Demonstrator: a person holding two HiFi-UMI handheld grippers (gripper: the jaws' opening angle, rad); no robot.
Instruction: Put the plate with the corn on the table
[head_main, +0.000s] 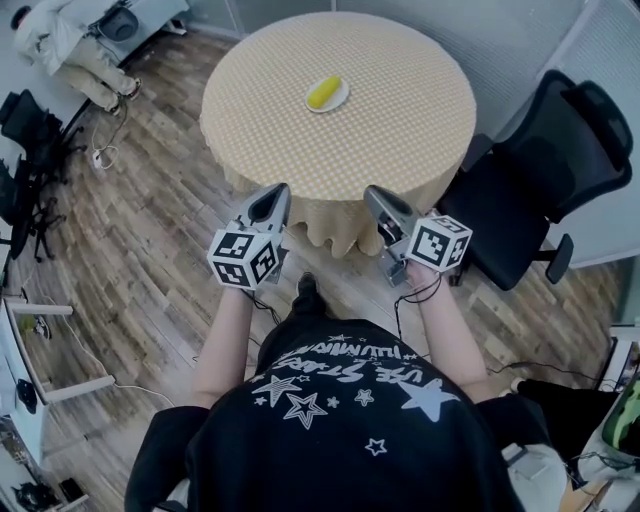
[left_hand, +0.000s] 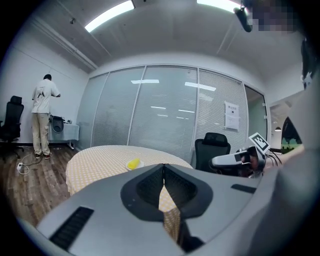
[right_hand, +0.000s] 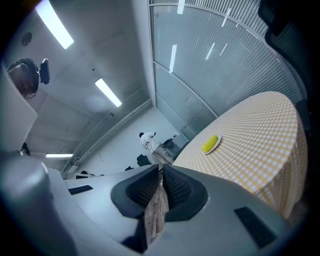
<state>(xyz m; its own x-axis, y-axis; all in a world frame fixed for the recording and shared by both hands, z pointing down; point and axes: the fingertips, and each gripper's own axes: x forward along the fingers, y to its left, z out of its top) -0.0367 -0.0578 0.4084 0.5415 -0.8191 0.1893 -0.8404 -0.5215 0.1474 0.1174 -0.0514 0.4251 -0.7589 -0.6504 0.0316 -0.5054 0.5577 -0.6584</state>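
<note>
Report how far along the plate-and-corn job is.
Done: the plate holding the corn sits on the table. In hand: nothing; the left hand-held gripper and right hand-held gripper are both shut, empty, short of the table edge. Left: nothing visible.

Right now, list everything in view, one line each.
table: one, round with a yellow checked cloth, straight ahead
plate: one, white, on the table
corn: one, yellow, on the plate
office chair: one, black, right of the table
standing person: one, light clothes, far left corner
floor: wood planks, around the table
left gripper: one, grey, jaws together, empty, short of the table
right gripper: one, grey, jaws together, empty, short of the table
</note>
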